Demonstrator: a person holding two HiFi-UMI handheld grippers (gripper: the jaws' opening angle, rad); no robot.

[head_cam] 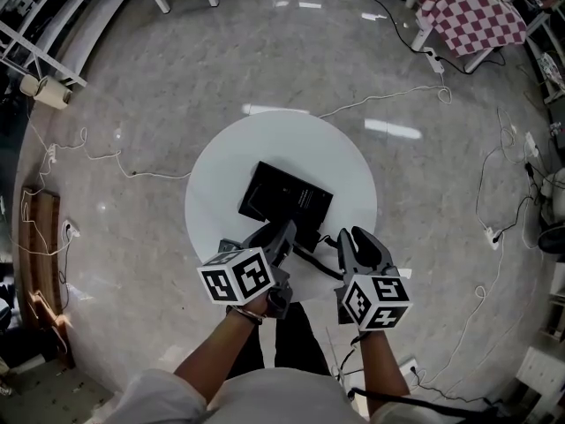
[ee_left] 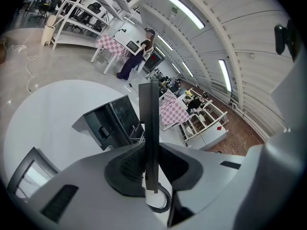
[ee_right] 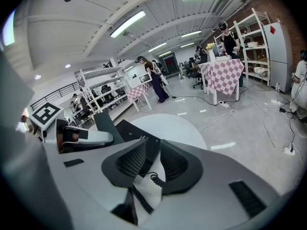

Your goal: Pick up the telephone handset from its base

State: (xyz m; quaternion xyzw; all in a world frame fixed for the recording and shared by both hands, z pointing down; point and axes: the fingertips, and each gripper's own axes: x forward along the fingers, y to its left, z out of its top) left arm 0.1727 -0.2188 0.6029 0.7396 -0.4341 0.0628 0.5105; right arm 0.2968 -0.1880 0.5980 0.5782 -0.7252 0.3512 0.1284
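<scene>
Polished grey marble floor (head_cam: 159,87) all around, ceiling light glinting off it, and a round white table (head_cam: 216,170) sits dead centre. White cables (head_cam: 388,100) snake across the floor. Top right, a table under a red-and-white checked cloth (head_cam: 472,16); top left, white shelving (head_cam: 42,20). Overhead, a white vaulted ceiling (ee_right: 96,13) carries long strip lights (ee_right: 128,23)

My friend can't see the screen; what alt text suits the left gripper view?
The left gripper clamps a black telephone handset, seen edge-on and upright, its coiled cord curling out below. Behind, its base sits on a round white table.
</scene>
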